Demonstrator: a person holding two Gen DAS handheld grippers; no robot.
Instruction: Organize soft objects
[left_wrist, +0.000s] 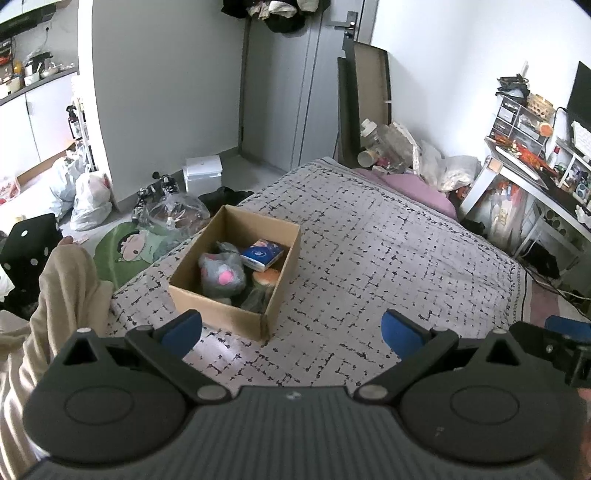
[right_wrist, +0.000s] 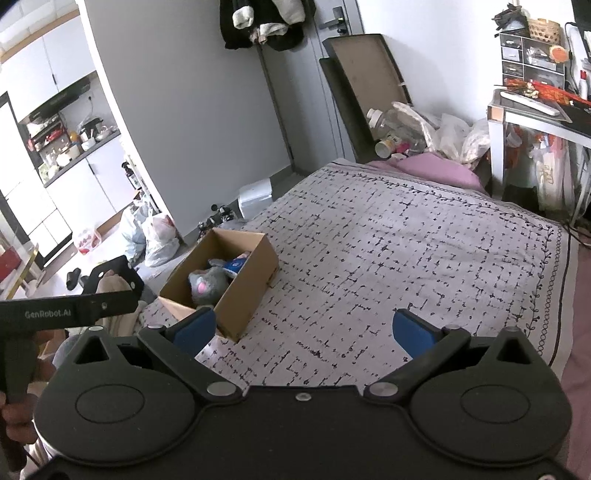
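An open cardboard box (left_wrist: 221, 314) stands on the bed's left side; it also shows in the right wrist view (right_wrist: 247, 291). Inside lie a grey plush toy with pink patches (left_wrist: 221, 275), a blue and white tissue pack (left_wrist: 262, 254) and an orange-topped soft item (left_wrist: 266, 277). The plush (right_wrist: 208, 282) and the pack (right_wrist: 236, 264) show in the right wrist view too. My left gripper (left_wrist: 291, 332) is open and empty, just in front of the box. My right gripper (right_wrist: 303, 330) is open and empty, to the right of the box, above the bedspread.
The patterned bedspread (left_wrist: 388, 258) covers the bed. A purple pillow (left_wrist: 413, 188) and plastic bags (left_wrist: 443, 166) lie at the head. A cluttered desk (left_wrist: 535, 173) stands to the right. Bags (left_wrist: 90, 201) and a white box (left_wrist: 203, 173) sit on the floor at left.
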